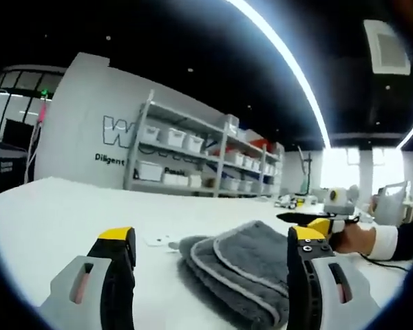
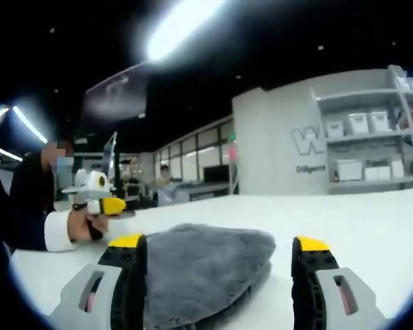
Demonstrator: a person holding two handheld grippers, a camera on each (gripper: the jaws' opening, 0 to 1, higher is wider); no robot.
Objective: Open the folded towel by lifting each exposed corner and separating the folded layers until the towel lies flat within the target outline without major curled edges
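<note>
The towel (image 1: 244, 265) is grey, plush and folded, lying on a white table (image 1: 55, 220). In the left gripper view its layers show: a top flap with a pale piped edge curves over a lower layer, and the stack runs down between the 2 jaws toward the right one. In the right gripper view the same towel (image 2: 203, 265) looks like 1 rounded fuzzy mound with no piping to be seen, sitting between the jaws and closer to the left one.

The left gripper (image 1: 210, 254) has its 2 yellow-tipped jaws spread wide, with nothing between them but table and towel beyond. The right gripper (image 2: 220, 251) is likewise spread wide and grips nothing; whether its tips touch the cloth cannot be told.

The left gripper view also catches the right gripper (image 1: 323, 223) at its right side, held by a hand (image 1: 354, 237) with a white cuff and dark sleeve, just past the far edge of the towel. The right gripper view shows the left gripper (image 2: 96, 196) at its left side, held upright in a hand (image 2: 82, 223) near the towel's left edge.

A small white tag (image 1: 162, 240) lies on the table beside the towel in the left gripper view. Behind stands a metal shelf rack (image 1: 199, 155) with white bins against a grey wall; the right gripper view has the same rack (image 2: 372, 148) at its right side.
</note>
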